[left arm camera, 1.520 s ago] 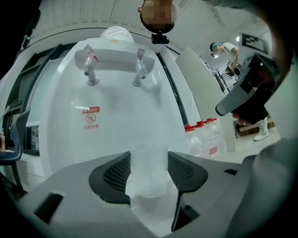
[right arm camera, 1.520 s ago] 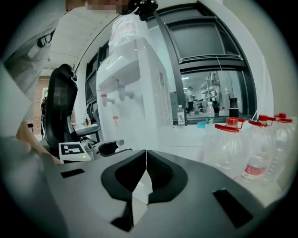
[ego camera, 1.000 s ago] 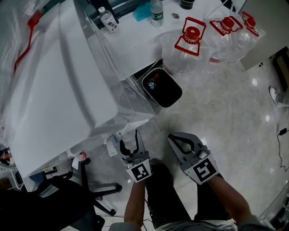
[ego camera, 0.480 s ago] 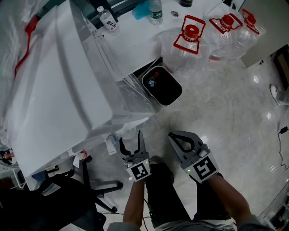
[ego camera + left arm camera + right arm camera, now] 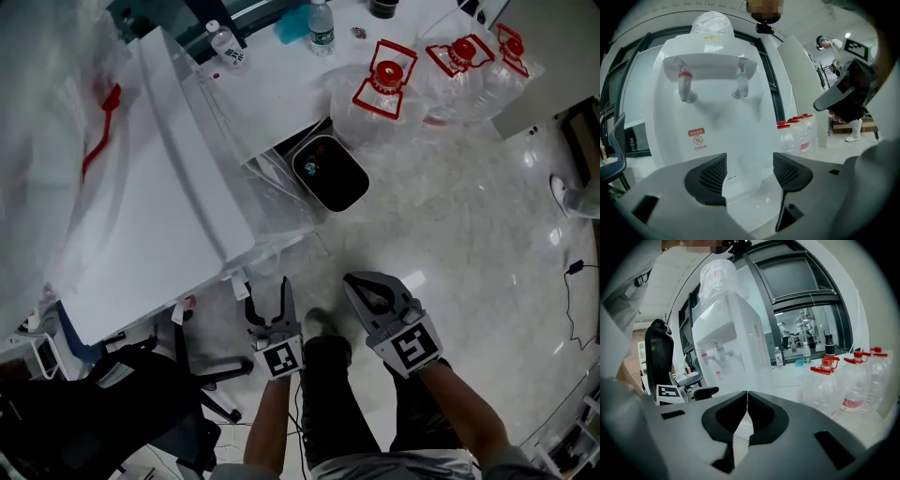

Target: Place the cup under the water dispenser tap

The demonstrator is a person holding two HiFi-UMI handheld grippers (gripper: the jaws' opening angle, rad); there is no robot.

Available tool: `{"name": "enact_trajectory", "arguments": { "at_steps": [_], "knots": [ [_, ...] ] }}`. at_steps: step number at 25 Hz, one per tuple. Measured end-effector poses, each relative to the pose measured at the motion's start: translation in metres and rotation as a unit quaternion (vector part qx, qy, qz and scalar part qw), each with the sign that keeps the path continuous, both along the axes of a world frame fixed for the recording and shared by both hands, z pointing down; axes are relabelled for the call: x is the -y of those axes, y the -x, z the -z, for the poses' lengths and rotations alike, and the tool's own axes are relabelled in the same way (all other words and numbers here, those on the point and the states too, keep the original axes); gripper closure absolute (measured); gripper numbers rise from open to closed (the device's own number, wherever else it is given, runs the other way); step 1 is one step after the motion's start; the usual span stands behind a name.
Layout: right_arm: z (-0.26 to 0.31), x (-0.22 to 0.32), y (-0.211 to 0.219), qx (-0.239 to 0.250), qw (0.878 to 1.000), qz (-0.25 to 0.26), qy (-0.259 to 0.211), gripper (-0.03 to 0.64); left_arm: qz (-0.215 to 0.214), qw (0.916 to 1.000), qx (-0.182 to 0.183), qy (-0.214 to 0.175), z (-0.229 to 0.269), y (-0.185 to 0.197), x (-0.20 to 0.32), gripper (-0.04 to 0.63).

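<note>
Left gripper [image 5: 749,160]: jaws just opened wide, pads clear of translucent cup [image 5: 747,182]. Cup upright against water dispenser [image 5: 708,119] front, below its non-red tap [image 5: 739,87], straight ahead of jaws. Right gripper [image 5: 747,399]: closed, empty, farther from dispenser.

**Lighting and picture quality: even indoor light, heavy wide-angle distortion**

Head view moderately lit and sharp at centre; the white water dispenser [image 5: 141,187] is close to overexposed, and the upper left beside it is washed out and smeared; the glossy floor [image 5: 487,225] carries small bright glare spots; the lower left, around the black chair [image 5: 141,394], sinks into deep shadow; both gripper views show strong fisheye bending and black vignetted corners; left gripper view soft and hazy across the dispenser front; right gripper view crisper at centre, softening toward the rim.
</note>
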State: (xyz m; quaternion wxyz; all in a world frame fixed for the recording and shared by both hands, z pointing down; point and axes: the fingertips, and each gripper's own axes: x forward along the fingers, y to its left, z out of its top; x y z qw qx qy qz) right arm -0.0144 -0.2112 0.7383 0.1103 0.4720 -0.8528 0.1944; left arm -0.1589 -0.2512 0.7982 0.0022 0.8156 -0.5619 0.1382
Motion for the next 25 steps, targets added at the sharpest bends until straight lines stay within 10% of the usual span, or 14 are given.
{"name": "enact_trajectory", "arguments": {
  "at_steps": [25],
  "knots": [
    [0.202, 0.009, -0.003, 0.039, 0.999, -0.025, -0.001, 0.604, -0.061, 0.9912, -0.067, 0.097, 0.255, -0.053, -0.032, 0.550]
  ]
}}
